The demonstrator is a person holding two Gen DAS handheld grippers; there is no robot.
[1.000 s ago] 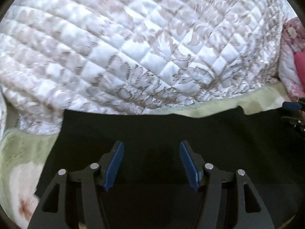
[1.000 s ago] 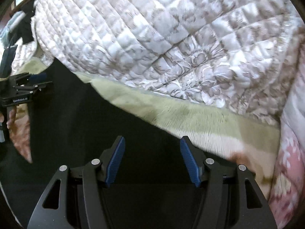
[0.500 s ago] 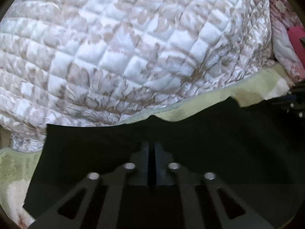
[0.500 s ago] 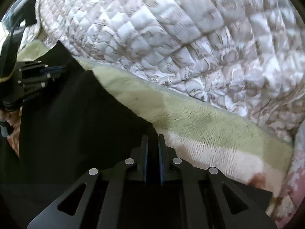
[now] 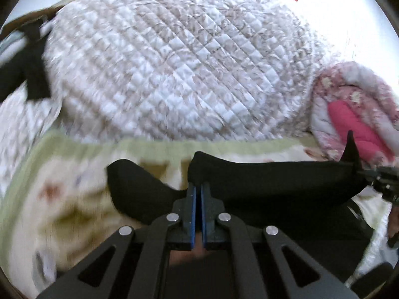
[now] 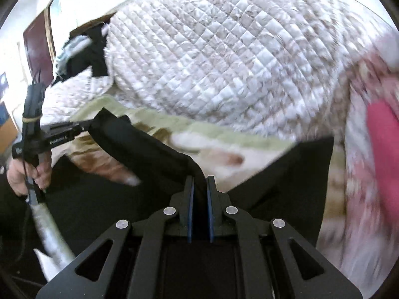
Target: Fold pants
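Pants (image 5: 274,182), black, hang above the bed between the left hand-held gripper (image 5: 198,189) and right hand-held gripper (image 6: 199,186), both clamped on one edge, which should travel level and taut for a square fold.

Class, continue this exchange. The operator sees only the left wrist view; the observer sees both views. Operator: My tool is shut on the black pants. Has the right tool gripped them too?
Observer: Yes. The right tool has just been closing its jaws, and they pinch a fold of the black pants.
Operator: How does the cloth run between the tools?
Observer: As one dark band from the right tool across to the left tool, in front of the green blanket.
Operator: And beyond the right tool?
Observer: A loose flap of the pants spreads out on its other side, toward the pink bedding.
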